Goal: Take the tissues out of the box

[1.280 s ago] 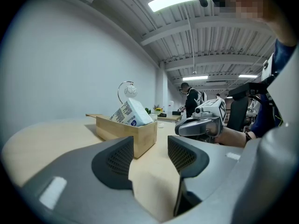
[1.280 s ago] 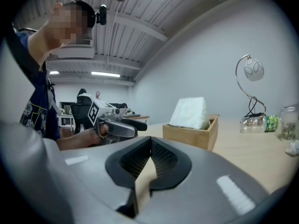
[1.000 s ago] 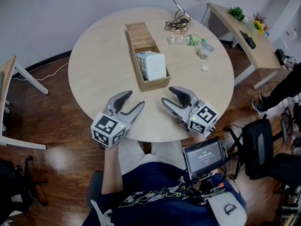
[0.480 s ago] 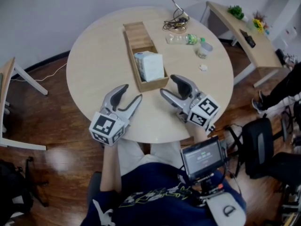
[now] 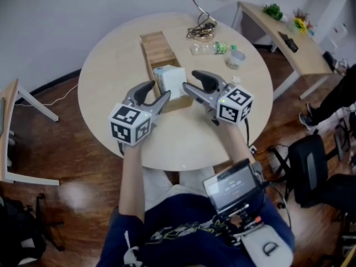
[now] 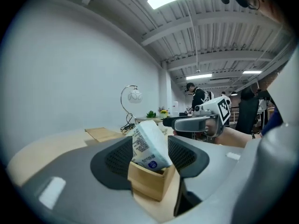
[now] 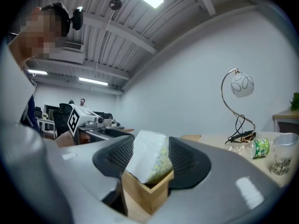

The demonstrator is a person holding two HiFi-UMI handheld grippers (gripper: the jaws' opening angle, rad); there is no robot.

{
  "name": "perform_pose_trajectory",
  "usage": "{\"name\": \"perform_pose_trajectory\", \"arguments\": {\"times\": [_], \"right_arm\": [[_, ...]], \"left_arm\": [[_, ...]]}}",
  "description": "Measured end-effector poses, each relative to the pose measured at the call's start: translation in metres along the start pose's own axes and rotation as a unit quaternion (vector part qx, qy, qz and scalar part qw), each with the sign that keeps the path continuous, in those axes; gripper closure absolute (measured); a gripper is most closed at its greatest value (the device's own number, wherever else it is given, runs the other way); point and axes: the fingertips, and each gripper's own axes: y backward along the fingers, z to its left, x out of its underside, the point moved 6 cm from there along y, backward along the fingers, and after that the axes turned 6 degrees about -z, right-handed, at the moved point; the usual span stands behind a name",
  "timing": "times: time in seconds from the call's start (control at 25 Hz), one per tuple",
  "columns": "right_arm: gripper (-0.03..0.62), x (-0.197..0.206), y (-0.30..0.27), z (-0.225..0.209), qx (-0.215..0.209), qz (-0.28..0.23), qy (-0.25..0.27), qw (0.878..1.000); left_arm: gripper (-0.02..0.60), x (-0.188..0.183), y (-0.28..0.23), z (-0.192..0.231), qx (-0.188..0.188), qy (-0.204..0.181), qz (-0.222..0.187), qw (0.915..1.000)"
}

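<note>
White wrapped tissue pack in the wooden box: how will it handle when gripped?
Probably soft: the white plastic-wrapped tissue pack looks like film over paper, so it may squash when squeezed. Likely light for its size. It leans above the rim of the long wooden box, so it should lift out easily.

Round surface (image 5: 111, 77): wooden box (image 5: 153, 46), tissue pack (image 5: 169, 81) in its near end. Left gripper (image 5: 157, 91) and right gripper (image 5: 191, 80) beside the pack, jaws apart, empty; the right's have just been closing.
</note>
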Motion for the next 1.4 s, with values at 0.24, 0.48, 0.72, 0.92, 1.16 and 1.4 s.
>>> {"name": "perform_pose_trajectory", "arguments": {"times": [0.24, 0.48, 0.72, 0.92, 1.16, 1.4], "right_arm": [[0.362, -0.001, -0.020, -0.010, -0.010, 0.014, -0.016, 1.000], [0.365, 0.008, -0.031, -0.016, -0.012, 0.045, -0.038, 0.998], [0.395, 0.008, -0.037, -0.013, -0.008, 0.044, -0.038, 0.998], [0.411, 0.013, -0.039, -0.015, -0.014, 0.048, -0.046, 0.998], [0.427, 0.012, -0.038, -0.014, -0.027, 0.017, -0.062, 0.998], [0.443, 0.019, -0.033, -0.013, -0.021, -0.016, -0.070, 0.997]], "left_arm": [[0.368, -0.004, -0.016, 0.006, -0.010, 0.043, 0.013, 0.9989], [0.370, 0.003, -0.023, 0.010, -0.017, 0.058, 0.034, 0.9976], [0.370, 0.004, -0.025, 0.016, -0.024, 0.081, 0.027, 0.9961], [0.373, 0.004, -0.026, 0.017, -0.026, 0.084, 0.026, 0.9958], [0.380, 0.009, -0.023, 0.018, -0.022, 0.103, 0.001, 0.9944], [0.397, 0.007, -0.023, 0.015, -0.026, 0.096, 0.000, 0.9951]]}}
